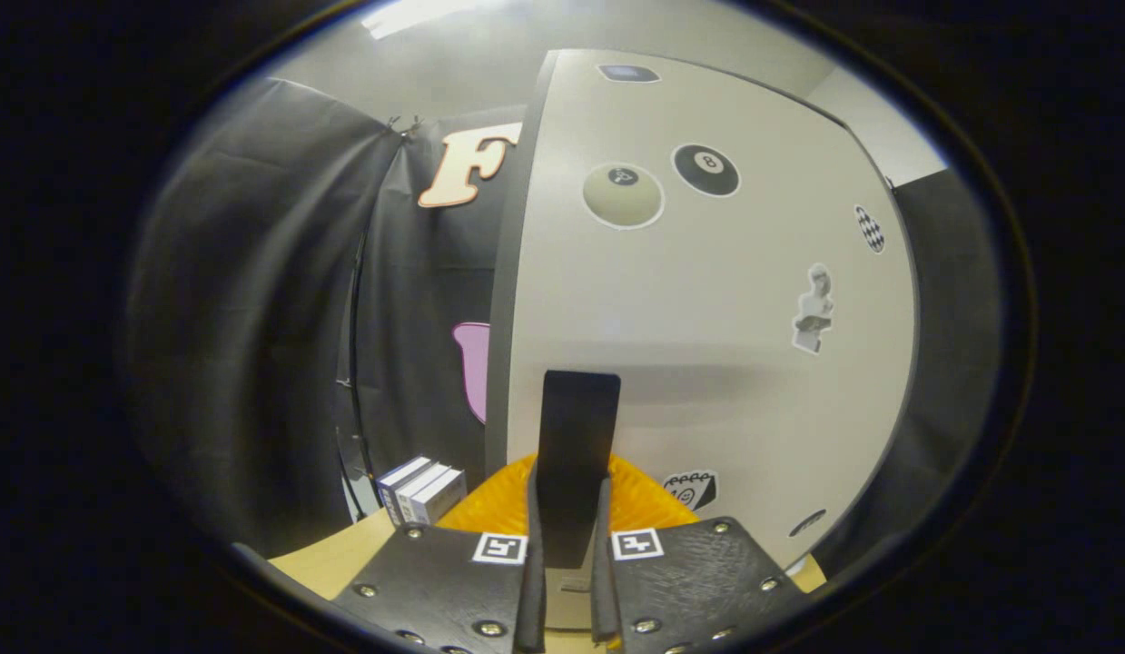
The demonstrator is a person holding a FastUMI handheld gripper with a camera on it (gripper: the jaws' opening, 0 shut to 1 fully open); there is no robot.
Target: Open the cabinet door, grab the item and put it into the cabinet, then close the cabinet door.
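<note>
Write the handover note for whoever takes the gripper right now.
Gripper: fingers close together, clamped on the dark upright handle of the cabinet door.
Cabinet door: white, with stickers, right in front of the gripper. I cannot tell whether it is shut or partly open.
Item: a small stack of boxes stands on the wooden table to the left of the cabinet, likely the item to store. It is not in the cabinet yet.
Done: handle gripped.
Left: pull the door open, fetch the boxes, put them inside, close the door.
</note>
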